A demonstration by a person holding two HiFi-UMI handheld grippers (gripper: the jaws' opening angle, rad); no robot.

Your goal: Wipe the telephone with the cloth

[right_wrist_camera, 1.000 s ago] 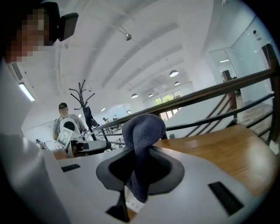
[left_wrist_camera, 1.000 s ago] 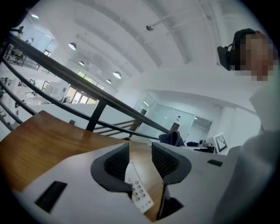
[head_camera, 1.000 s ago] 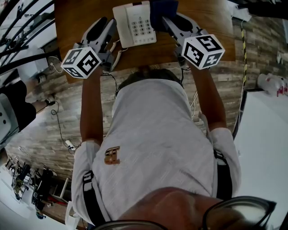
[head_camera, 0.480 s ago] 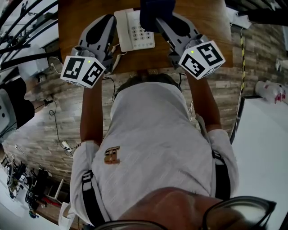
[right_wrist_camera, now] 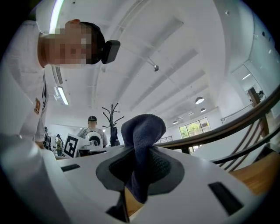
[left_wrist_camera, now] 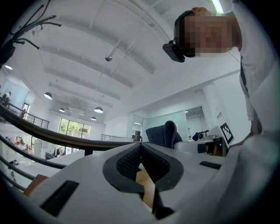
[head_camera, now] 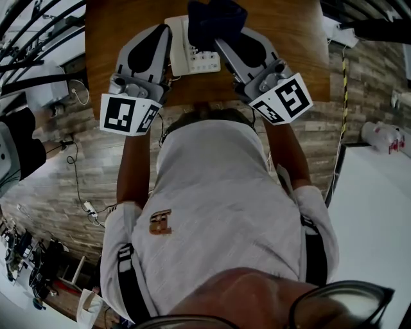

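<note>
Spectacle rim (head_camera: 339, 301) nearest in the head view, cut off by the lower edge. Just beyond, white shirt (head_camera: 218, 205) filling the middle and hiding whatever lies under the torso. Further out, left forearm (head_camera: 131, 160) and right forearm (head_camera: 297, 151) reaching forward, both hands hidden behind the marker cubes (head_camera: 130, 114). Past the cubes, left gripper (head_camera: 162, 29) over the near left part of the wooden table (head_camera: 292, 38), tips just beside the left edge of the white telephone (head_camera: 185, 51); touching or apart, not to be told from above. In the left gripper view, jaws together at the tips, nothing between the pads, only a sliver of wood visible through the gap behind them. Right gripper (head_camera: 221, 42) angled in from the right, clamped on the dark blue cloth (head_camera: 215, 18); in the right gripper view, cloth pinched between the pads, one fold bulging above the tips and a tail hanging below. From above, cloth bunched over the far part of the telephone, covering the right gripper's tips and most of the casing; only the near rows of keys and a left strip of white visible. Contact between cloth and telephone unclear. Far side of the table cut off by the upper edge. Farthest, plank floor (head_camera: 70, 167) at the left and a white surface (head_camera: 376, 212) at the right, cut by the frame.
</note>
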